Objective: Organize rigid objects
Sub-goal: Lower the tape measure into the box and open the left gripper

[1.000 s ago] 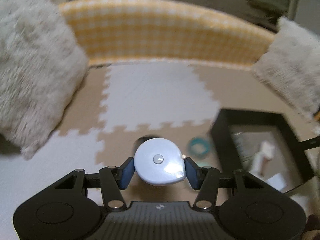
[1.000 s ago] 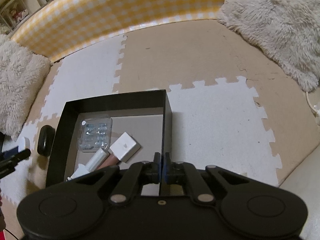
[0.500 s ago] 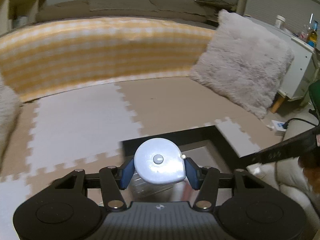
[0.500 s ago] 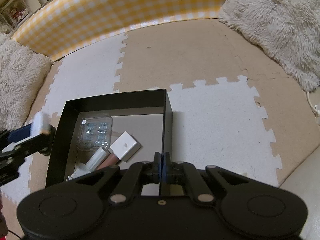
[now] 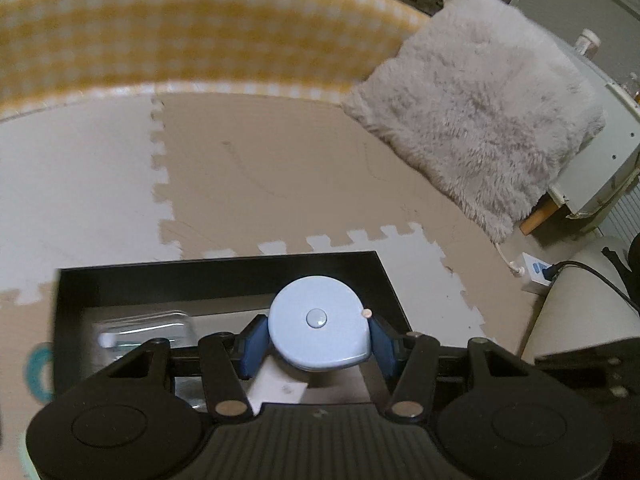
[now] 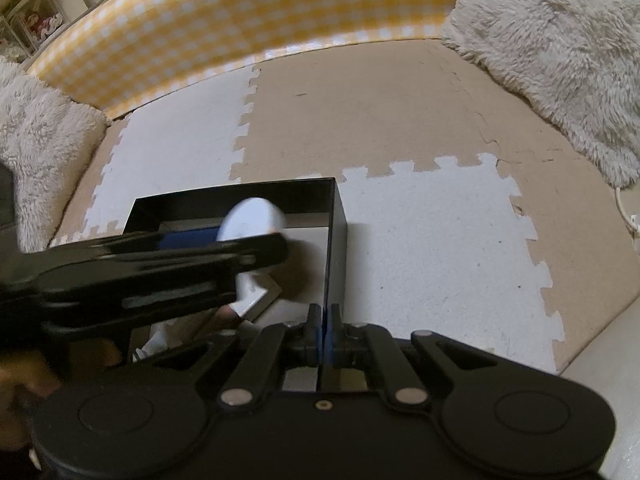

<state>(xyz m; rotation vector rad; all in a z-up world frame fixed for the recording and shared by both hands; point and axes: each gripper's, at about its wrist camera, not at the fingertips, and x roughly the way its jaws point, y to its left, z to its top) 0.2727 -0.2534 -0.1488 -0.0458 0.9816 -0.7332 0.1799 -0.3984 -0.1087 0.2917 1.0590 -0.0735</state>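
Jaws of the left gripper [image 5: 318, 346] clamp a blue tape measure [image 5: 319, 328] above the black box [image 5: 224, 266]. Right gripper [image 6: 325, 322] pinches the box's right wall. No writing is legible.

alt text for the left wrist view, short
The left claw grips a pale blue round tape measure above an open black box on puzzle floor mats. Inside the box lie a clear blister pack and a white block; a fluffy cushion sits behind.
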